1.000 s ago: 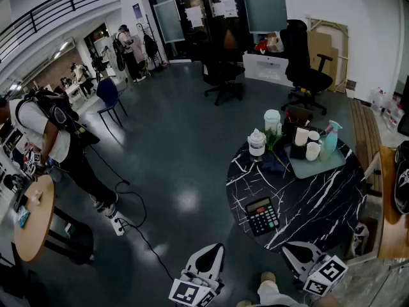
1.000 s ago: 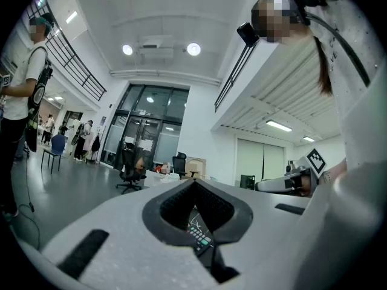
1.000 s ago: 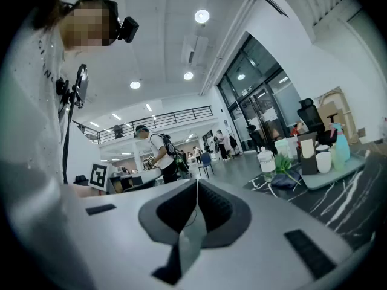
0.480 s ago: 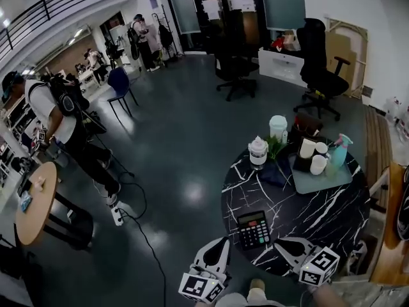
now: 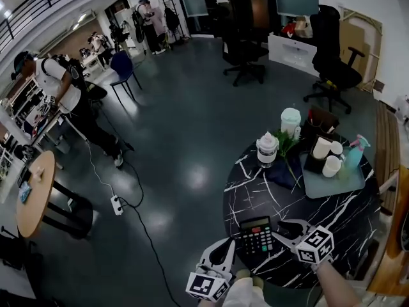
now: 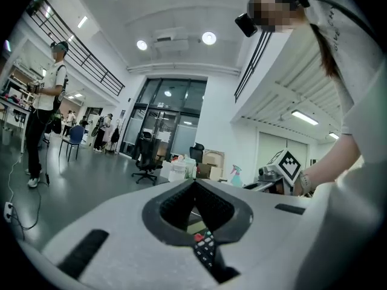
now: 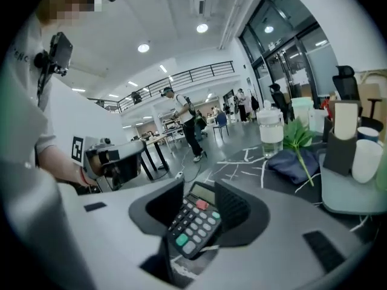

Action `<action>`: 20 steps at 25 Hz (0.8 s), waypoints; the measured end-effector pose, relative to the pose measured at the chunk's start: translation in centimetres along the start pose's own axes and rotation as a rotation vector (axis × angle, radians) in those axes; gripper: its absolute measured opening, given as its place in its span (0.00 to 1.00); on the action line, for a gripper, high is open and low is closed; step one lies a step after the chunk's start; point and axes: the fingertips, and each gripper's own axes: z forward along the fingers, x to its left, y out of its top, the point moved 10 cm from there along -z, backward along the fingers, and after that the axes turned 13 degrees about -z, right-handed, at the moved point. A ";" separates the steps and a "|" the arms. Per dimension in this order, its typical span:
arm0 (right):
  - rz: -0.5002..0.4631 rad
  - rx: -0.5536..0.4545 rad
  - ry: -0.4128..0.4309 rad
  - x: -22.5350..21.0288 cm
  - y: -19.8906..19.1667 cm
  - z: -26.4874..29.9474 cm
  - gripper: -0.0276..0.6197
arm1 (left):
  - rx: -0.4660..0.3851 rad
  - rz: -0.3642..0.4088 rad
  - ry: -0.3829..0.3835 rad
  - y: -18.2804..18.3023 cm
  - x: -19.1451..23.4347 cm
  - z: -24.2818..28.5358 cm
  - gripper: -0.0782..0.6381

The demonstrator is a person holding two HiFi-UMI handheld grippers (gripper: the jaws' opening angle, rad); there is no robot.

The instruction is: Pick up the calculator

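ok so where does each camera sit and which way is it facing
Head view: on the person's head, looking steeply down at the black table and calculator; shows left gripper, right gripper and a forearm.
Left gripper view: rides the left gripper, facing level across the room; shows its own jaws, tips together, and the person's sleeve.
Right gripper view: rides the right gripper, angled down onto the table; its jaws are opening with the calculator between them.
Shared: both gripper views see the calculator and each other's gripper.
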 end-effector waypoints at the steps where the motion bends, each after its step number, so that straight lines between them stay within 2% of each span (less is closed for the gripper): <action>1: 0.011 0.028 0.014 -0.7 -0.4 0.9 0.29 | 0.005 -0.001 -0.006 -0.5 0.5 0.4 0.12; 4: 0.020 0.117 0.060 -2.4 -1.6 3.1 0.34 | 0.011 -0.020 0.003 -1.9 1.9 0.9 0.12; 7: 0.033 0.197 0.127 -4.1 -2.5 5.3 0.35 | 0.017 -0.040 0.020 -3.1 3.3 1.3 0.12; 11: 0.119 0.321 0.240 -5.5 -3.3 7.7 0.35 | 0.043 -0.070 0.022 -4.6 4.5 1.6 0.12; 20: 0.282 0.426 0.363 -7.2 -4.0 11.0 0.35 | 0.066 -0.091 0.006 -6.4 4.4 2.6 0.12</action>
